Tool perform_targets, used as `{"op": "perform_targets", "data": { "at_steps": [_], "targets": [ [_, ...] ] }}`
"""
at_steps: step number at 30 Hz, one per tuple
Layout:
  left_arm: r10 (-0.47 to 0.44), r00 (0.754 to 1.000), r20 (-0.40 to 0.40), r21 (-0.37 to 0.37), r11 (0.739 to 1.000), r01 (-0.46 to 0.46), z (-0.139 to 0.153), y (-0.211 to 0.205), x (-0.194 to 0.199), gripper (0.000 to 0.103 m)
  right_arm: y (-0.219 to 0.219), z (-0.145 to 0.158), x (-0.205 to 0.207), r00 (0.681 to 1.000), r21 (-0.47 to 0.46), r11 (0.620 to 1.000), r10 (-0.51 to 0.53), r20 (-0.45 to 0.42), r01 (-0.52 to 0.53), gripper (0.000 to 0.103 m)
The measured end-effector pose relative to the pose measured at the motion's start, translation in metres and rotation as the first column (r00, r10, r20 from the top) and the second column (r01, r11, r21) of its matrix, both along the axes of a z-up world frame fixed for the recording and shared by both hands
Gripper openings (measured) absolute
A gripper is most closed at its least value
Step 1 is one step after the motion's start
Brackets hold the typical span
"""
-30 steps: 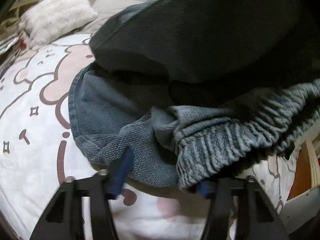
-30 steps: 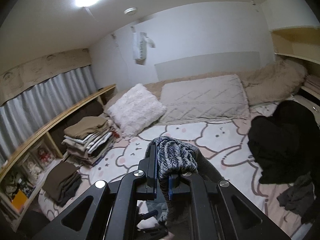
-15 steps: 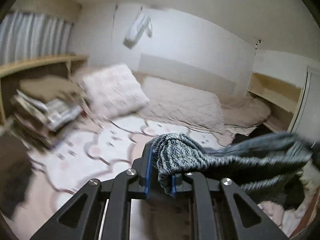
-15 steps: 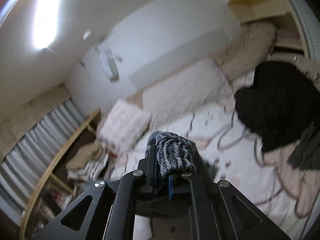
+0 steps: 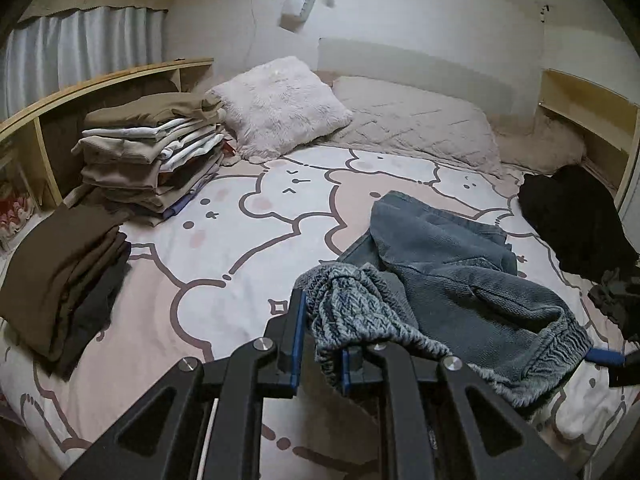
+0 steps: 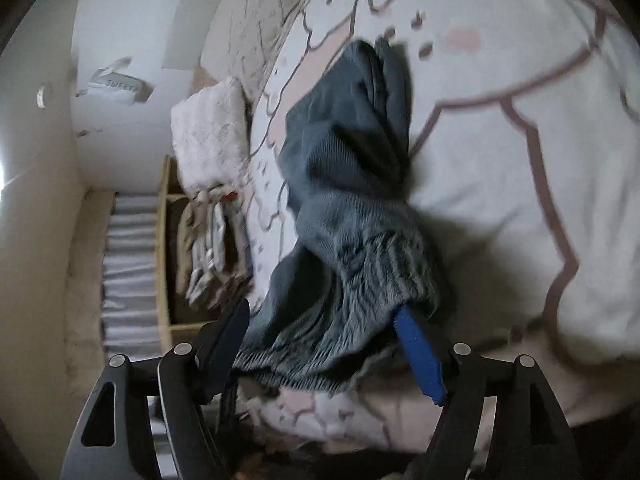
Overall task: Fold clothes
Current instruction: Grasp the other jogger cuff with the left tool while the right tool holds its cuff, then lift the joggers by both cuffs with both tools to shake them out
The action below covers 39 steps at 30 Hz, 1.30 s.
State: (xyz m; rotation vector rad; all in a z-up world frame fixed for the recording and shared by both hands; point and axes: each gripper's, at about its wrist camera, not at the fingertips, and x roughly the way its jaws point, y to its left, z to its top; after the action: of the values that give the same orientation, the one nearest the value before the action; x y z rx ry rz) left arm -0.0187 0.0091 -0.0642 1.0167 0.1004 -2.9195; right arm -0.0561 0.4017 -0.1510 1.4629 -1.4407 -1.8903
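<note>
Spanning nearly the whole left wrist view: bed [image 5: 248, 264] with cartoon-print sheet, carrying everything.

Far left on bed: tall stack of folded clothes [image 5: 152, 152], beige, white and brown, edges squared. Near left: second, lower stack of brown folded garments [image 5: 60, 268]. Both lie as the task wants them.

Right of centre: blue-grey knit sweater [image 5: 452, 276], crumpled on the sheet, not folded. Body bunched, ribbed hem trailing toward the near right edge.

Far right: black garment heap [image 5: 576, 224], loose and unfolded. A smaller dark item just near of it, too cut off to identify.

Left tongs [image 5: 320, 356]: pressed together on a ribbed part of the sweater, near centre, fabric bulging above the blue pads. Cuff or hem, cannot tell which.

Right tongs [image 6: 328, 344]: spread wide, the ribbed hem of the sweater [image 6: 344, 216] draped across the gap, one blue pad bare at the right. Not pinching. View is rolled and motion-blurred.

Judgement on progress: well along, going by two finished stacks against two or three loose pieces. Sweater is the piece in hand; it looks laid out only roughly and would need spreading flat before any fold holds. Black heap remains after it.
</note>
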Motion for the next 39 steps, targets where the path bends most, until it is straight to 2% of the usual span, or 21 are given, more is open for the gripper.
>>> {"op": "perform_targets", "data": {
  "at_steps": [3,4,5,6,7,9,11,13,15,18,21,23,27,30,32,33,34,35,39],
  "targets": [
    [0.009,1.0,0.002,0.007,1.0,-0.009,0.0,-0.006,0.003,0.014,-0.007,0.003,0.013,0.996,-0.045,0.995,0.089,-0.014,-0.089,0.075],
    [0.011,1.0,0.006,0.013,1.0,-0.011,0.0,-0.008,0.004,0.014,-0.015,0.008,0.02,0.989,0.09,0.989,0.123,-0.083,-0.116,0.075],
    [0.012,1.0,0.01,0.014,1.0,-0.012,0.0,-0.009,0.005,0.014,-0.023,0.012,0.027,0.975,0.224,0.966,0.166,-0.146,-0.131,0.075],
    [0.012,1.0,0.011,0.012,1.0,-0.012,0.0,-0.009,0.004,0.014,-0.031,0.017,0.034,0.955,0.355,0.925,0.216,-0.202,-0.134,0.075],
    [0.012,1.0,0.012,0.009,1.0,-0.012,0.0,-0.009,0.004,0.014,-0.039,0.021,0.041,0.93,0.479,0.869,0.271,-0.249,-0.125,0.075],
    [0.009,1.0,0.011,0.006,1.0,-0.009,0.0,-0.008,0.004,0.014,-0.055,0.03,0.055,0.863,0.698,0.713,0.395,-0.314,-0.072,0.075],
    [0.009,1.0,0.009,0.004,1.0,-0.009,0.0,-0.008,0.005,0.014,-0.071,0.039,0.07,0.783,0.858,0.513,0.525,-0.334,0.022,0.075],
    [0.011,1.0,0.01,0.007,1.0,-0.011,0.0,-0.009,0.005,0.014,-0.087,0.048,0.084,0.695,0.946,0.287,0.65,-0.307,0.15,0.075],
    [0.015,1.0,0.015,0.011,1.0,-0.016,0.0,-0.01,0.005,0.014,-0.103,0.056,0.098,0.61,0.954,0.061,0.756,-0.237,0.294,0.075],
    [0.02,1.0,0.021,0.016,1.0,-0.021,0.0,-0.011,0.005,0.014,-0.125,0.023,0.109,0.534,0.932,-0.104,0.839,-0.105,0.348,0.075],
    [0.02,1.0,0.022,0.016,1.0,-0.021,0.0,-0.012,0.005,0.014,-0.137,0.0,0.107,0.5,0.902,-0.22,0.866,0.006,0.371,0.075],
    [0.02,1.0,0.023,0.015,1.0,-0.021,-0.001,-0.013,0.004,0.014,-0.139,-0.011,0.105,0.494,0.874,-0.279,0.868,0.052,0.398,0.075],
    [0.02,1.0,0.021,0.013,1.0,-0.02,-0.001,-0.013,0.004,0.014,-0.146,-0.022,0.1,0.483,0.794,-0.354,0.871,0.087,0.495,0.075],
    [0.019,1.0,0.018,0.005,1.0,-0.019,-0.002,-0.011,0.004,0.014,-0.159,-0.038,0.097,0.455,0.708,-0.42,0.877,0.154,0.568,0.075],
    [0.032,0.999,0.014,-0.011,0.999,-0.032,-0.003,-0.012,0.004,0.014,-0.166,-0.051,0.092,0.439,0.653,-0.47,0.869,0.227,0.594,0.057],
    [0.05,0.999,0.009,-0.03,0.998,-0.049,-0.005,-0.013,0.004,0.014,-0.167,-0.055,0.086,0.447,0.646,-0.495,0.857,0.256,0.581,0.037],
    [0.07,0.998,0.008,-0.053,0.996,-0.069,-0.007,-0.014,0.004,0.014,-0.166,-0.054,0.082,0.455,0.652,-0.5,0.853,0.256,0.569,0.024],
    [0.088,0.996,0.009,-0.068,0.994,-0.087,-0.008,-0.017,0.004,0.014,-0.162,-0.046,0.076,0.473,0.673,-0.492,0.85,0.233,0.553,0.02],
    [0.118,0.993,0.001,-0.022,0.993,-0.118,-0.003,-0.031,0.005,0.018,-0.15,-0.001,0.054,0.549,0.739,-0.431,0.83,0.099,0.518,0.018]
  ]
}}
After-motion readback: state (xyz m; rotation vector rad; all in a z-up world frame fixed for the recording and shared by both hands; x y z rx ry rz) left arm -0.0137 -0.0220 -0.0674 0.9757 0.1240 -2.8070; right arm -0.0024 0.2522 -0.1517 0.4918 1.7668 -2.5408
